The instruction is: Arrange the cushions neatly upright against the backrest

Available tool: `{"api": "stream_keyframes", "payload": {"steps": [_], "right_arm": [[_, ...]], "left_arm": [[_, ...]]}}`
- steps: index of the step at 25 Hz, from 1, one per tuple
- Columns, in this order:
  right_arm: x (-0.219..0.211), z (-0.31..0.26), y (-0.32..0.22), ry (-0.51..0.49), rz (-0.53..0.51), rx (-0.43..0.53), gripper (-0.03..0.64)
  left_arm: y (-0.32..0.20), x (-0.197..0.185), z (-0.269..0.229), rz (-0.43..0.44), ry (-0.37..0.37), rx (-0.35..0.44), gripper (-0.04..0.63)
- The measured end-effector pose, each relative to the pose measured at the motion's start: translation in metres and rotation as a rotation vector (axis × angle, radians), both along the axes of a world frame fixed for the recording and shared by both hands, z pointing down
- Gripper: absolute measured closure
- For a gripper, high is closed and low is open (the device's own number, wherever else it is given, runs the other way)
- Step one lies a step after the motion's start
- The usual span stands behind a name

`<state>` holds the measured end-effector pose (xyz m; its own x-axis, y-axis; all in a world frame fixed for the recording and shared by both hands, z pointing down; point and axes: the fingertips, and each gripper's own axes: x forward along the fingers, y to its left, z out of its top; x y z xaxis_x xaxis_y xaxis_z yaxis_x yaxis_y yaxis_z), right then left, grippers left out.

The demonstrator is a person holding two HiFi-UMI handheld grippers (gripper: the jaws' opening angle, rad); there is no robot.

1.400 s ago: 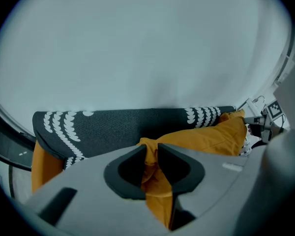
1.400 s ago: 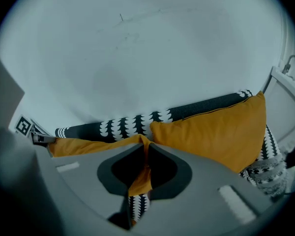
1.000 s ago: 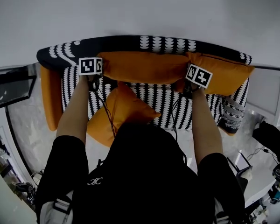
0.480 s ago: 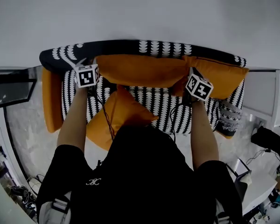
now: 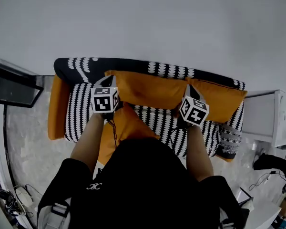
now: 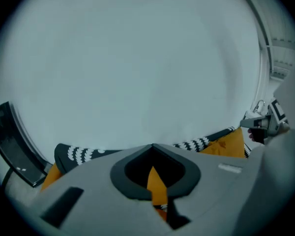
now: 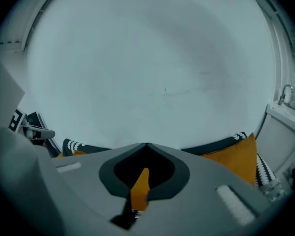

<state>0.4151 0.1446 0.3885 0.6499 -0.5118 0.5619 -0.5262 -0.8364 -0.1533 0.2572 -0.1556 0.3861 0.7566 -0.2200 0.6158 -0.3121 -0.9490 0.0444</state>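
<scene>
Sofa [image 5: 81, 112], black-and-white patterned, stands against a white wall [image 5: 143, 23]. A long orange cushion [image 5: 148, 87] leans upright against the middle of the backrest. A second orange cushion [image 5: 220, 101] leans against the backrest at the right end, and its corner touches the long one. A third orange cushion [image 5: 126, 128] lies tilted on the front of the seat, partly hidden by the person's body.

Left hand-held gripper [image 6: 152, 145]: the jaws have just closed and now stand together with the tips meeting and nothing gripped. Only a sliver of orange cushion shows through the opening behind the tips. In the head view it hangs above the left end of the long cushion.

Right hand-held gripper [image 7: 146, 144]: the jaws have just closed and are likewise together and empty. It hangs where the long cushion meets the right one.
</scene>
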Motion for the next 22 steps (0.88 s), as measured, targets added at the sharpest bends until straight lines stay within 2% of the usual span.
{"api": "stream_keyframes", "payload": {"steps": [3, 9, 11, 17, 22], "right_arm": [[-0.018, -0.040, -0.028, 0.025, -0.101, 0.094, 0.611], [-0.058, -0.135, -0.077, 0.229, -0.282, 0.185, 0.611], [-0.069, -0.147, -0.084, 0.266, -0.311, 0.197, 0.611], [-0.096, -0.152, -0.092, 0.269, -0.348, 0.252, 0.611], [-0.107, -0.157, -0.095, 0.292, -0.367, 0.266, 0.611]], "left_arm": [[0.026, 0.006, -0.038, 0.021, 0.064, 0.010, 0.586], [0.069, 0.004, -0.098, 0.054, 0.195, 0.051, 0.586], [0.086, 0.000, -0.110, 0.069, 0.225, 0.070, 0.587], [0.114, -0.014, -0.145, 0.066, 0.311, 0.094, 0.588], [0.119, -0.014, -0.153, 0.071, 0.326, 0.134, 0.588]]}}
